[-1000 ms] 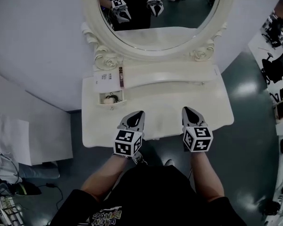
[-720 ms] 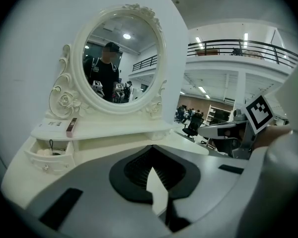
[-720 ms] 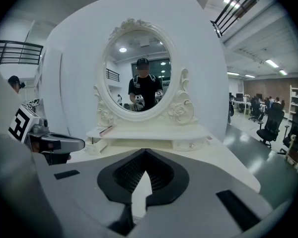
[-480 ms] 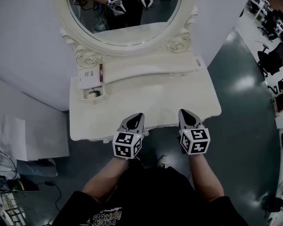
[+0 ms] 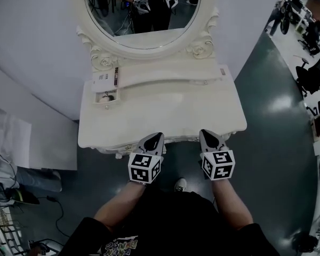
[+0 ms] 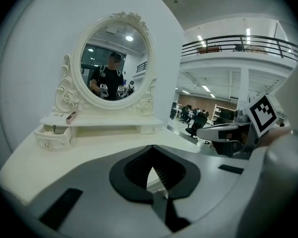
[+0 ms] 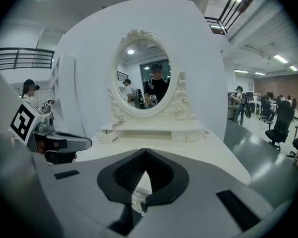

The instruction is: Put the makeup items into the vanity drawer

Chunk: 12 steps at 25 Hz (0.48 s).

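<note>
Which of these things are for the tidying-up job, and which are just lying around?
For the job: open little drawer, slim dark stick, white box beside it, left gripper, right gripper.
Just lying about: oval mirror, office chair.

A black short-sleeved T-shirt (image 5: 170, 217) with pale lettering is worn. Grey pointed shells with black ribbed pads are seen on the left gripper (image 5: 156, 137) and right gripper (image 5: 205, 134). A marker cube (image 5: 144, 168), white with black squares, is carried at six o'clock of each.

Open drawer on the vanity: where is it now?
In the head view, the open drawer sits at the back left of the vanity, under the left end of the shelf, below the mirror.
</note>
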{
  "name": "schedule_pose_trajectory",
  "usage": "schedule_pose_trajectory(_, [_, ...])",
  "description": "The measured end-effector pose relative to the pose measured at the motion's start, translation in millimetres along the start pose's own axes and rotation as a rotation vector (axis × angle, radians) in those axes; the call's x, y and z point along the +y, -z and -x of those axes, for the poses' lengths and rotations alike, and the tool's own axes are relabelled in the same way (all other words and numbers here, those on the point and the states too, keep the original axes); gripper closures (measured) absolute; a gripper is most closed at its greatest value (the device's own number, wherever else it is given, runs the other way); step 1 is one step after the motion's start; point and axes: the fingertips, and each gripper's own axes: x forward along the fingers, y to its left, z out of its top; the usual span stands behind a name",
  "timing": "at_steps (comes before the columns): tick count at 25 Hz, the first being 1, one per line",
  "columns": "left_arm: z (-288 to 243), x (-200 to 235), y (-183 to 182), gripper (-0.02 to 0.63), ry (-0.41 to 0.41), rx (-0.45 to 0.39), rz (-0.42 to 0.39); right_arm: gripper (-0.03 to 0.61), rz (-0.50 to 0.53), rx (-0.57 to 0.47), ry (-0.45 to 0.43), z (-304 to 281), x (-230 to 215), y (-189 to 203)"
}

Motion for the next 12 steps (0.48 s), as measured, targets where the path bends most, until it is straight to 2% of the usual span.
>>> schedule_pose_trajectory(12, [23, -24, 10, 0.606, -0.044, -0.006, 0.007, 0.551, 0.030, -0.005, -0.082, 18, 21, 11])
